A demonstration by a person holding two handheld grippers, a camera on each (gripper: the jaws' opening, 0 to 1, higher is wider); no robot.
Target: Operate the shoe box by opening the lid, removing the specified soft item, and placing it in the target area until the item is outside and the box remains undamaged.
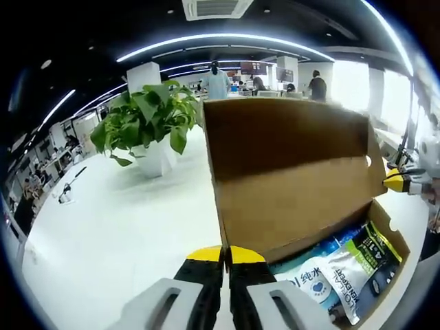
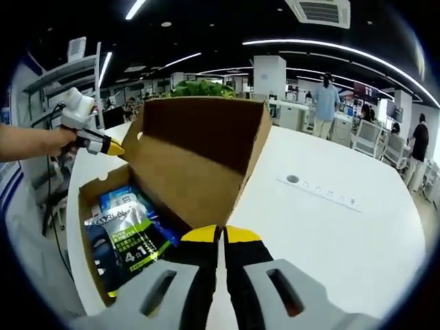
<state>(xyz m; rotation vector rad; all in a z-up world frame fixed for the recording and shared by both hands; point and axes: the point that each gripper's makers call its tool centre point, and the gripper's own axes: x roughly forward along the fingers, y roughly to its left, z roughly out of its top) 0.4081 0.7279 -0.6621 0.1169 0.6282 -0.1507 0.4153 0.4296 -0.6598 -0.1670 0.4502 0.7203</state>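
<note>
Both my tools, left tool (image 1: 225,256) and right tool (image 2: 221,235), are riding closed and empty; soft blue-and-white pouches (image 2: 127,230) are lying lengthwise inside the open brown cardboard shoe box (image 2: 199,148), just left of the right one.

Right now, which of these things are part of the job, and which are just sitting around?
Part of the job:
box, lid up
soft packs inside it
left claw, shut
right claw, shut

Just there:
plant
table
people in the background

Bright ceiling strip lights (image 1: 227,38); sharp centre, fisheye-warped edges.
</note>
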